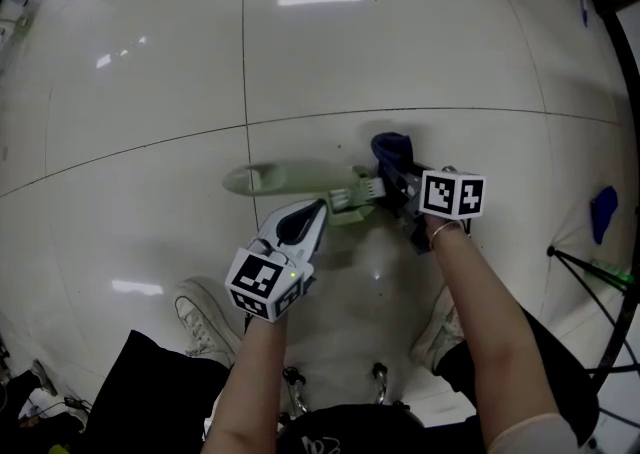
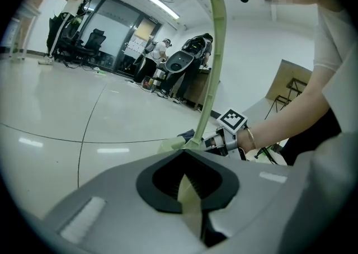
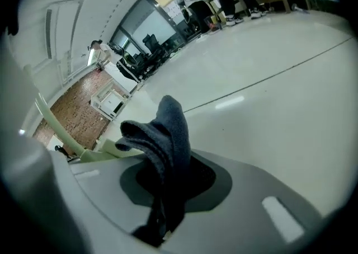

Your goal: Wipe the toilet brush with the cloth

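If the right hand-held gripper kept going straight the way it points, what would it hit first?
Likely the glossy white tiled floor. The right hand-held gripper is shut on a dark blue cloth, and past that only floor shows; the pale green toilet brush lies off to its left.

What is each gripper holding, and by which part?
Left gripper: toilet brush, jaws closed on one end. Right gripper: cloth, by a bunched fold.

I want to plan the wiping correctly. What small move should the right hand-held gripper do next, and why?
Probably press the cloth against the toilet brush and slide it along the handle. The left hand-held gripper is shut on the brush, and the right hand-held gripper is shut on the cloth beside it.
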Available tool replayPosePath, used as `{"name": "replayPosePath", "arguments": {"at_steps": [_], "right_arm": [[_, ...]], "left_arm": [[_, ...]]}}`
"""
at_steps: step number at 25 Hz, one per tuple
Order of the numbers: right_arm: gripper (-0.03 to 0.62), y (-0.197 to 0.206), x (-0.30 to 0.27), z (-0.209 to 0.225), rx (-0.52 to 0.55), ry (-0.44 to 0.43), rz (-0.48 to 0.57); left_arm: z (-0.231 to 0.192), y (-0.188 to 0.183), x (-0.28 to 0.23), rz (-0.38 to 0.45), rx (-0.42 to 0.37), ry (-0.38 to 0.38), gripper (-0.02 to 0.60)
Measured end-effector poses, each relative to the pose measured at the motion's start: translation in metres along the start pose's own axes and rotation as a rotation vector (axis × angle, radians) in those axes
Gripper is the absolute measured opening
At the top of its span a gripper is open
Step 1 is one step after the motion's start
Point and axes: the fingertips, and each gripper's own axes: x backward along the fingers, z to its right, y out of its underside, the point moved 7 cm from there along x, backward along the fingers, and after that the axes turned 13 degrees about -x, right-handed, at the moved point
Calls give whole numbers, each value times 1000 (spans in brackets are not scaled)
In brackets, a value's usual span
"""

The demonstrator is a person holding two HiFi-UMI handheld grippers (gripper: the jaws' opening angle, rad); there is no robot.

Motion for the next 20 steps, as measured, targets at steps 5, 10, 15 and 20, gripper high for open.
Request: {"name": "replayPosePath", "arguments": {"at_steps": [5, 10, 15, 20], "right_arm": [[66, 9, -11, 2, 46, -33, -154], [64, 26, -7, 1, 50, -87, -300], [64, 46, 4, 10, 68, -121, -374], [64, 76, 16, 7, 115, -142, -475]], "left_arm": [[-3, -4, -6, 3, 3, 8, 6], [-2, -9, -10, 1, -1, 12, 6], [-1, -6, -10, 8, 16, 5, 6], [-3, -6, -10, 12, 13, 19, 6]]}}
